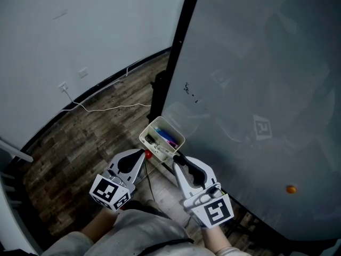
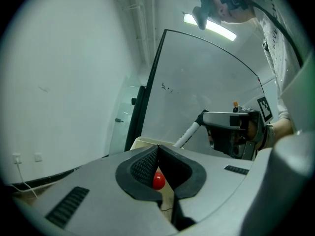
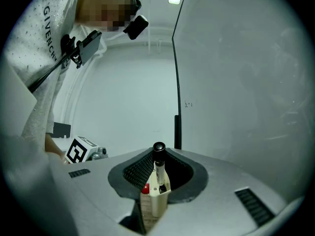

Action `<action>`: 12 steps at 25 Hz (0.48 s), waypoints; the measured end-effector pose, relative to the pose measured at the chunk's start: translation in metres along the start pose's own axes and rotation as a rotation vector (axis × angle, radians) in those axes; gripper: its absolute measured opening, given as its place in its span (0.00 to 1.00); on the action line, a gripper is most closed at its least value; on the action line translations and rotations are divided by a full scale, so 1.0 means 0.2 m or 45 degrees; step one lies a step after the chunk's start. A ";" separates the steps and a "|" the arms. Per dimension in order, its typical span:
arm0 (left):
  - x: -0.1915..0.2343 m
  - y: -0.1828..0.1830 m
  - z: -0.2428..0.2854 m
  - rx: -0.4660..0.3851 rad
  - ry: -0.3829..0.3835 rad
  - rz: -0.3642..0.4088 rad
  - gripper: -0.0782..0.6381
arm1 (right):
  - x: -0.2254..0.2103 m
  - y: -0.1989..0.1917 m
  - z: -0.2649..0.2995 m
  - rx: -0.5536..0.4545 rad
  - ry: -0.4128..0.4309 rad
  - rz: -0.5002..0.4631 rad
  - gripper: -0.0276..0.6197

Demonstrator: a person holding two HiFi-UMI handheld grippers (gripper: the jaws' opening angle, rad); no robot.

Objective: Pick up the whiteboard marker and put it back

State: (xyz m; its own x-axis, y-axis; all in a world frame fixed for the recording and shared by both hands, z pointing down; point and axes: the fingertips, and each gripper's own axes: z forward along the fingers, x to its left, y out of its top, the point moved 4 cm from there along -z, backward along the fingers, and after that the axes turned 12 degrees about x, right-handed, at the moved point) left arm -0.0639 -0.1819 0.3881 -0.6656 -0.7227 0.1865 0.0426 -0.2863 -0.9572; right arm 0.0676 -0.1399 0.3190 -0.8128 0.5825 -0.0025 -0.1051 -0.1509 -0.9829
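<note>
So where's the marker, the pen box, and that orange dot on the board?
Marker (image 3: 159, 170): right gripper view, its white barrel.
Box (image 1: 149, 128): head view, its left rim.
Orange dot (image 1: 290, 189): head view, its centre.

The place reads as a plain office or meeting room. A large whiteboard (image 1: 256, 63) in a black frame (image 1: 181, 41) fills the head view from 12 to 4 o'clock, with a few small pen marks (image 1: 189, 91) and an orange magnet (image 1: 291, 189) on it. A cream marker box (image 1: 162, 137) sits at the board's lower edge, near the centre. Toward 10 o'clock is a bare white wall (image 1: 80, 25). From a socket (image 1: 63, 86) at 9 o'clock a white cable (image 1: 114, 108) trails over the wood-look plank floor (image 1: 90, 137). A strip light (image 2: 209, 26) glows on the ceiling.
</note>
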 end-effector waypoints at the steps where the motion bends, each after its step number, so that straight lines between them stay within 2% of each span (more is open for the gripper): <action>1: 0.00 0.01 0.00 -0.004 0.000 -0.002 0.13 | 0.00 0.00 0.00 -0.001 0.003 0.002 0.16; 12: 0.00 0.05 -0.03 -0.032 0.003 -0.021 0.13 | 0.00 0.04 -0.03 -0.005 0.023 0.000 0.16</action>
State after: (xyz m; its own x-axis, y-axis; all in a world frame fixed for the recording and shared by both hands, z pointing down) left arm -0.0674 -0.1803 0.3780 -0.6677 -0.7165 0.2017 0.0128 -0.2820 -0.9593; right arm 0.0709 -0.1356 0.3103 -0.8025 0.5966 -0.0058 -0.1026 -0.1476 -0.9837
